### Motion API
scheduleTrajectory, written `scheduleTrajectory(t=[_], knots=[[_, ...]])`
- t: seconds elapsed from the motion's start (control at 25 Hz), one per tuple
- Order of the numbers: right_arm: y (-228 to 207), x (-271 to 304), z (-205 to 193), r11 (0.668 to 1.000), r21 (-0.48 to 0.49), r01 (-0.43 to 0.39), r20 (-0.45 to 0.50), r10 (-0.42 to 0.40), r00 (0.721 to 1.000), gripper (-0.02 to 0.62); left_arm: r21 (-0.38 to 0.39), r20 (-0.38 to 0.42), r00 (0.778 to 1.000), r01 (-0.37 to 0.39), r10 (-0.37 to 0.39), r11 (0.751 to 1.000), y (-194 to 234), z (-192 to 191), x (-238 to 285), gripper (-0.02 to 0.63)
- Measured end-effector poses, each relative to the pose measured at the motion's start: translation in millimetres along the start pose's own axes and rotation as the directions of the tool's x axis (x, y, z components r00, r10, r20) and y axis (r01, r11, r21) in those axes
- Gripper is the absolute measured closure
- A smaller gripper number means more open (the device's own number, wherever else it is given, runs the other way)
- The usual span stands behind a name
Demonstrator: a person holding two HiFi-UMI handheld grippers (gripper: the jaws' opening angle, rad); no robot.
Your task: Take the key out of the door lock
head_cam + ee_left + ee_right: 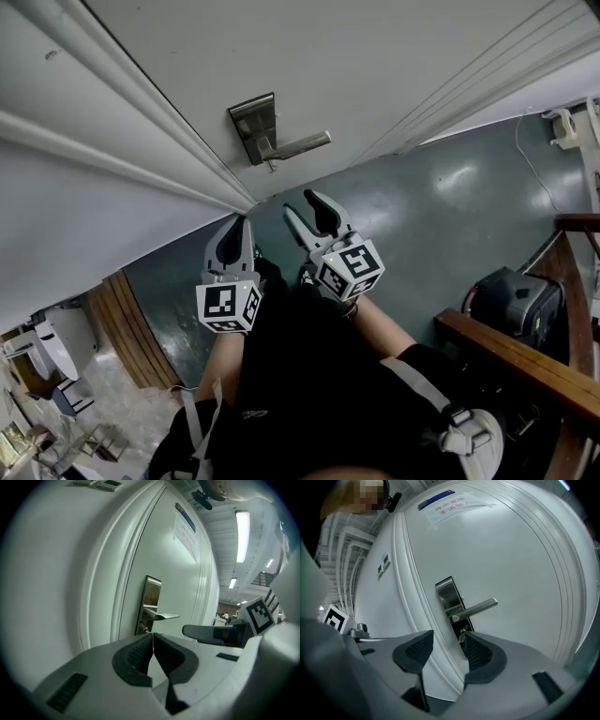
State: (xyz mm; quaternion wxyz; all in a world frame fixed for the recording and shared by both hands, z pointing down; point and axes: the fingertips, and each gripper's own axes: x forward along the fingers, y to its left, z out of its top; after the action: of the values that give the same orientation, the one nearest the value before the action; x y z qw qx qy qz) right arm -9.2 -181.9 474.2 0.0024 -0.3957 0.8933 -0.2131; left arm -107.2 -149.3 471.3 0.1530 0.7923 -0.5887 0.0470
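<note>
Nothing done yet: key sits in the door lock below the handle. Your right claw is open, short of it; left claw closed, empty. Grip and pull remain.

On the head view I see a glossy grey-green floor filling the right side. At four o'clock a black case sits just beside a wooden rail. Wooden slats stand at eight. The right gripper view shows a paper notice at twelve, and the left gripper view a ceiling strip light at one.
</note>
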Motion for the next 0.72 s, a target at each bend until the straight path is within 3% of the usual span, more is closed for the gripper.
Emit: scheduleTrajectory(t=[0.36,0.72], knots=[[-10,31,-10,0.999,0.014,0.031,-0.037,-0.03,0.999,0.379,-0.008,-0.037,0.999,0.015,-0.016,1.0,24,-11,23,0.583],[-21,61,-25,0.996,0.091,0.015,-0.038,-0.011,0.999,0.407,-0.02,-0.069,0.998,-0.005,0.004,1.0,39,-28,37,0.583]])
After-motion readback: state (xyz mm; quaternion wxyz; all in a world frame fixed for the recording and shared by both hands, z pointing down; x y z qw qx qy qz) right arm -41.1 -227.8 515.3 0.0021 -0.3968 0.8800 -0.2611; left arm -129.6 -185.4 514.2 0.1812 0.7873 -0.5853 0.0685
